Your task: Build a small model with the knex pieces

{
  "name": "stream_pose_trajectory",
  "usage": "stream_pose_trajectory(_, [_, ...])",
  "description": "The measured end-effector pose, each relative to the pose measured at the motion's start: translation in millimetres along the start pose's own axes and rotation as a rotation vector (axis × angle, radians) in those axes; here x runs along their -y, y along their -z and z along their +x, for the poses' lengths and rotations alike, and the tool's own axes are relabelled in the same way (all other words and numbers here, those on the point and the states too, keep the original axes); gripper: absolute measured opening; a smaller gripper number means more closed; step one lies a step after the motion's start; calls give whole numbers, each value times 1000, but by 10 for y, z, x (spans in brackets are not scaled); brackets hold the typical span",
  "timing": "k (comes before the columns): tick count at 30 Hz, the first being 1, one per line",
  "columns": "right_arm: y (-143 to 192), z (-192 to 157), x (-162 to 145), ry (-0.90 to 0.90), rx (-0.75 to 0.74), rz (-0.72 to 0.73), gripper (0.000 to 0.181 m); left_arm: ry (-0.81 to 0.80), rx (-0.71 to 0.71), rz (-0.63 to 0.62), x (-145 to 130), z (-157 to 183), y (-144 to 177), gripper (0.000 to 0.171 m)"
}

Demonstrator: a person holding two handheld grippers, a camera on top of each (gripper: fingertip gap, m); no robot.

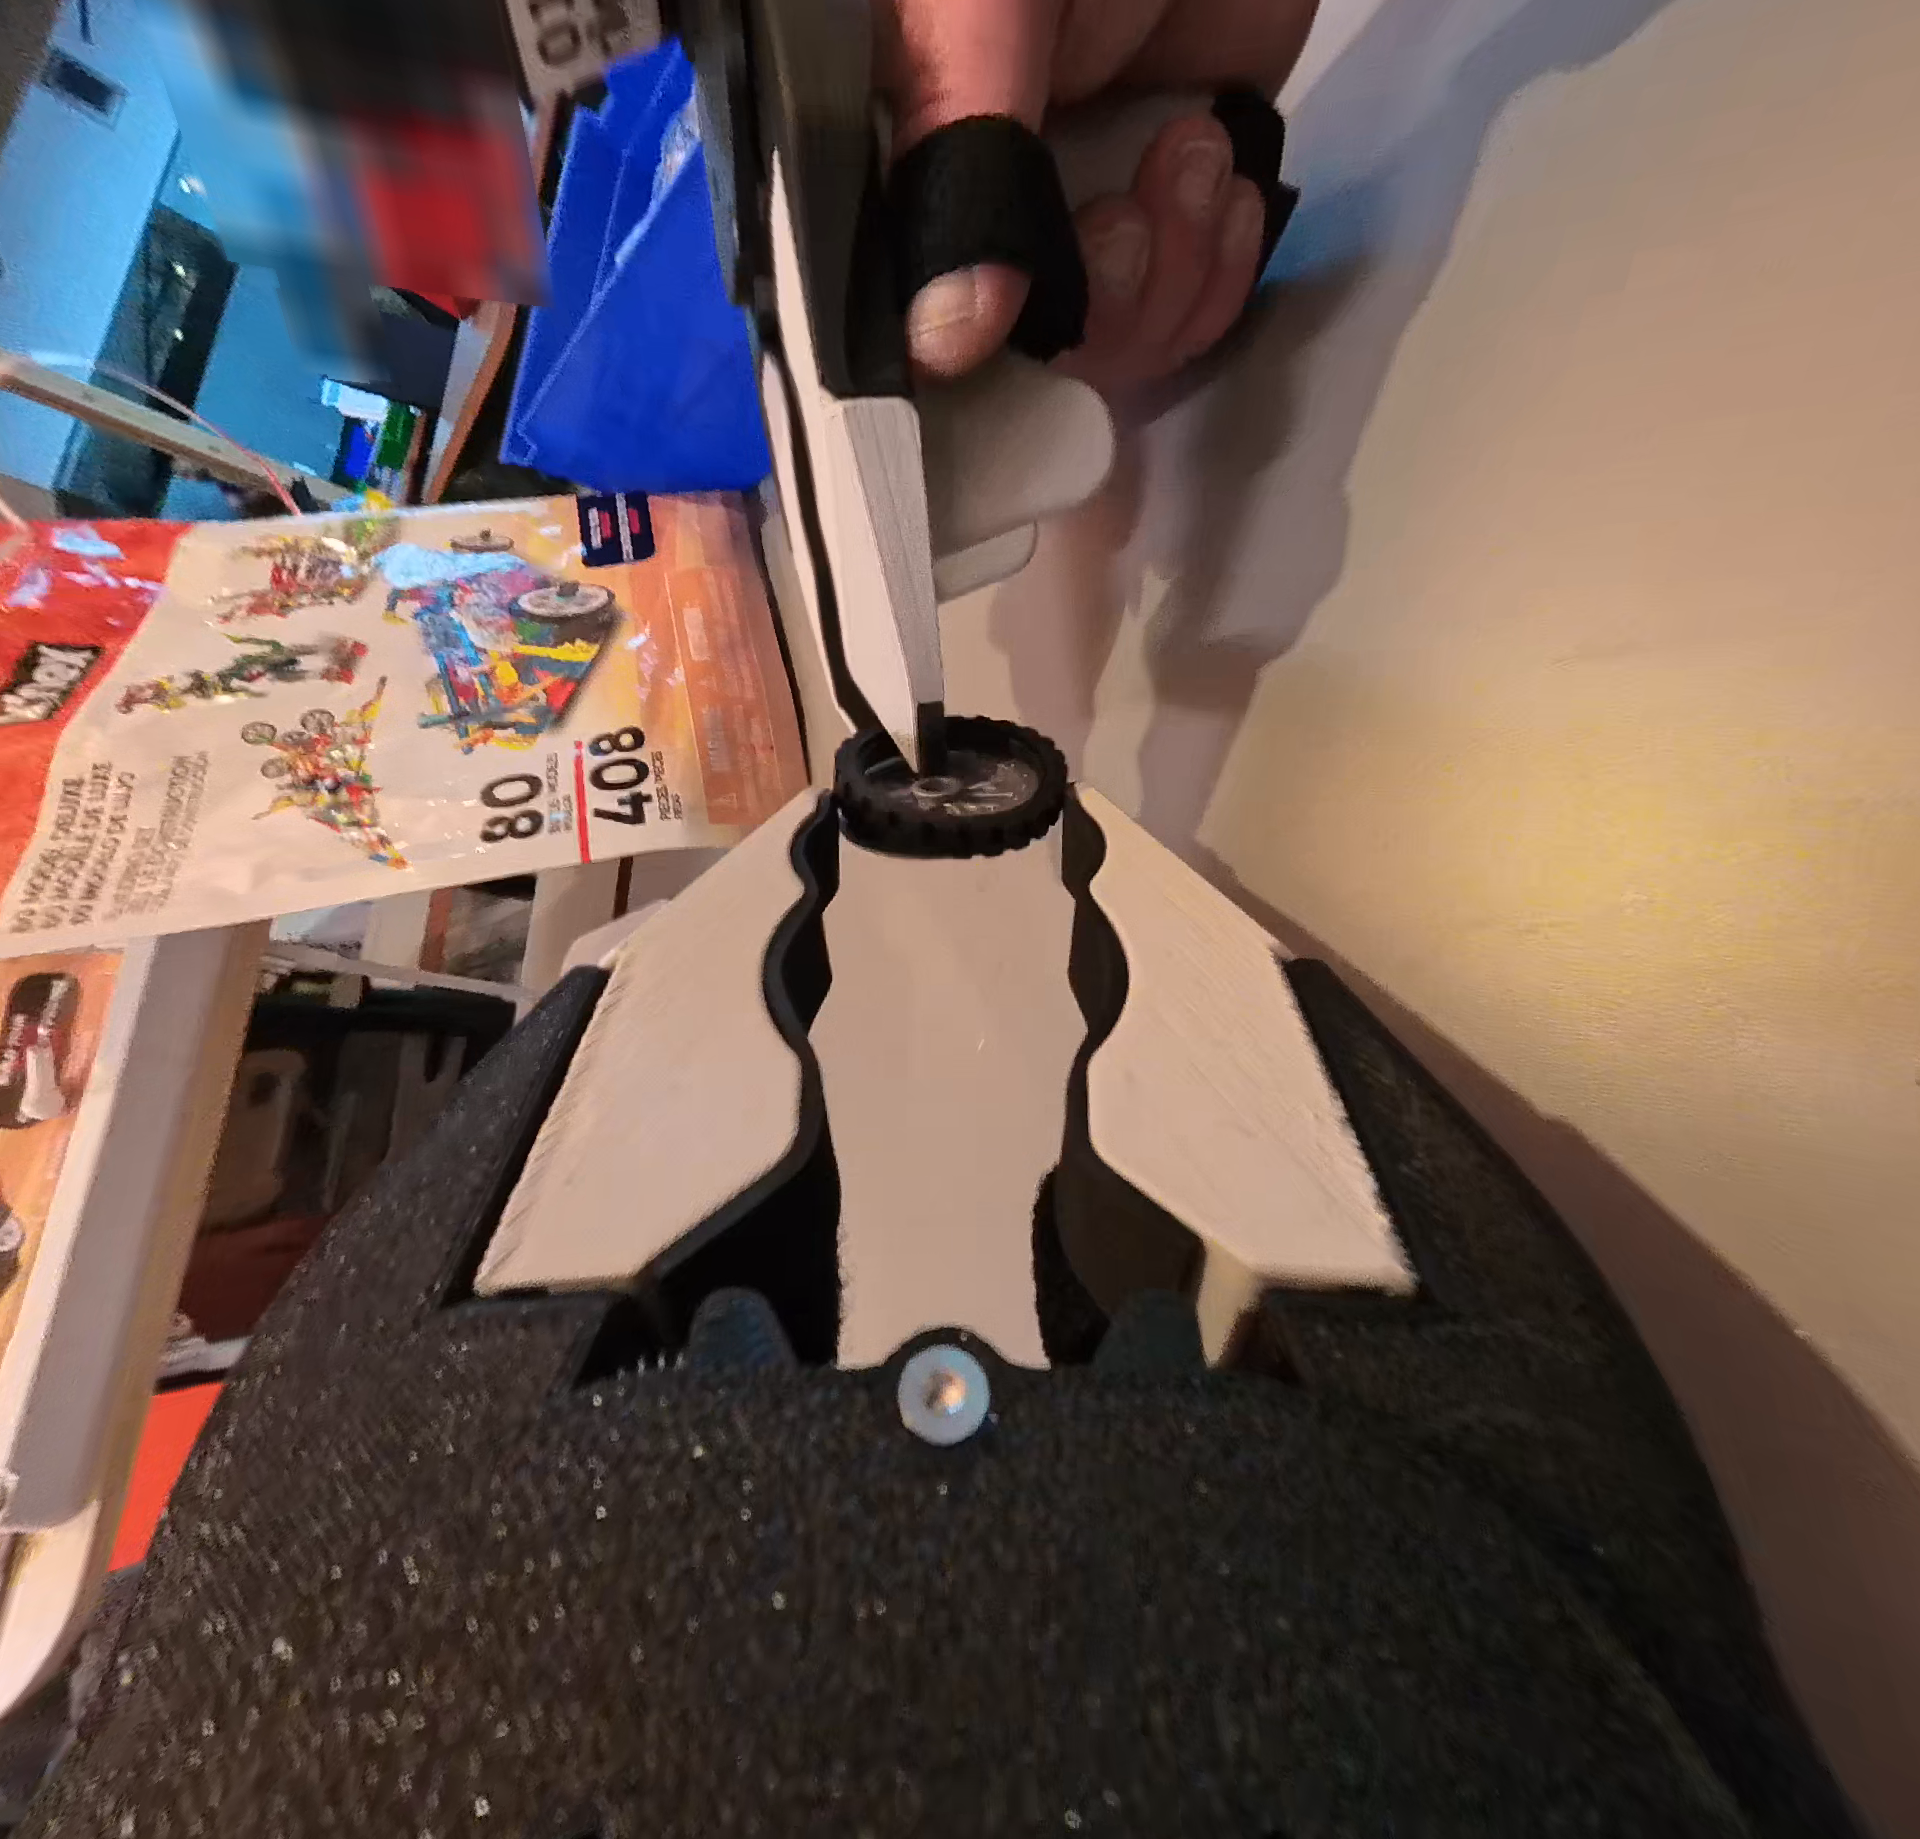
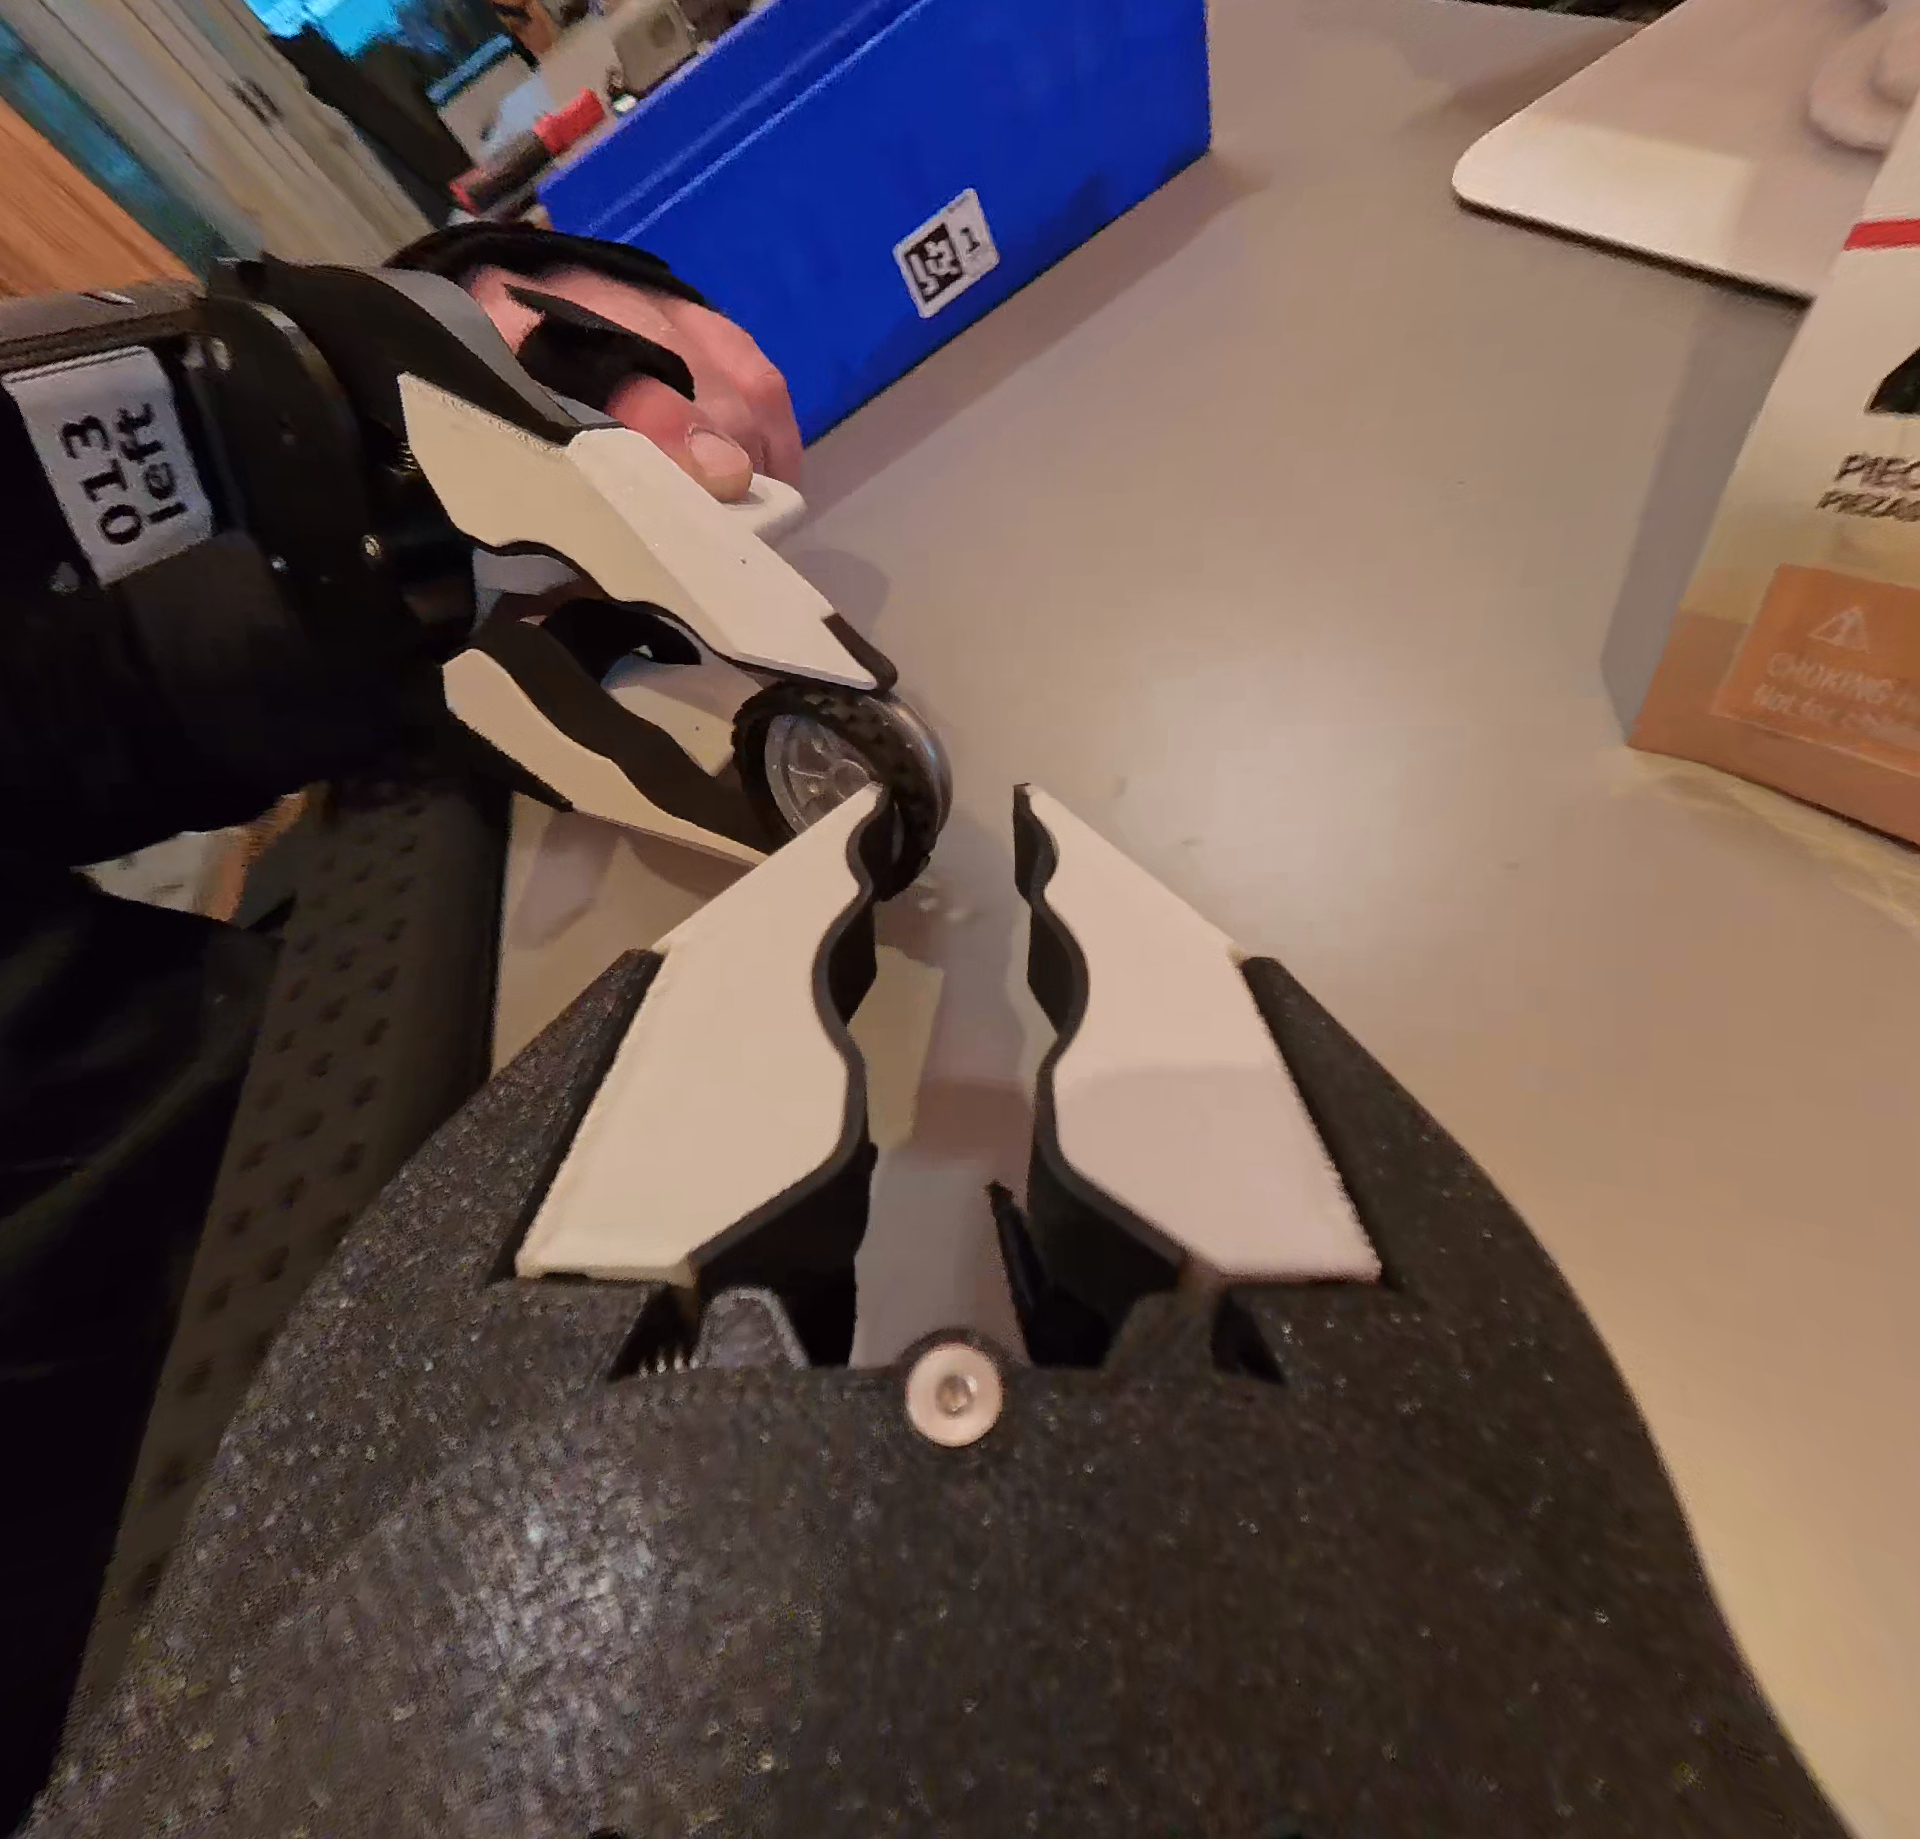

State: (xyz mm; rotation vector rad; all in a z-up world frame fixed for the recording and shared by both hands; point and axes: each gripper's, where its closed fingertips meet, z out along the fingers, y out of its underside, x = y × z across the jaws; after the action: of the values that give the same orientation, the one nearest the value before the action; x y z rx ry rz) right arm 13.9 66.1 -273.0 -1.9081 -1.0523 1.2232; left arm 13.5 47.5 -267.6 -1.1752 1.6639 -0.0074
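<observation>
While the left gripper (image 2: 894, 740) squeezes the small black rubber toy wheel (image 1: 948, 787), the right gripper (image 2: 951, 802), loose and holding nothing, should keep its tip gently on the hub.

- Setting: indoor lab or office workroom; shared work surfaces, storage and equipment
- Grey table (image 2: 1299, 563): broad, smooth; the main work surface
- Blue bin (image 2: 883, 127): plastic, on the table; square black-and-white marker sticker (image 2: 945, 251) on its side
- Toy construction-set box (image 1: 343, 698): printed carton, standing on the table
- Background: pale cabinets (image 2: 208, 106) with dark handles; wood panelling (image 2: 62, 220); cluttered benches with gear, too blurred to name
</observation>
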Motion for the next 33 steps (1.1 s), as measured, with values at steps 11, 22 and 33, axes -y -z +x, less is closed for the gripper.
stream_pose_trajectory(11, [178,-458,242,29,288,161,7,-85,90,109,397,-158,272,40])
stream_pose_trajectory(22, [187,-466,346,101,218,196,4,-61,112,127,414,-247,316,41])
stream_pose_trajectory(33, [223,-214,585,319,-165,233,4,482,-8,181,237,-433,270,66])
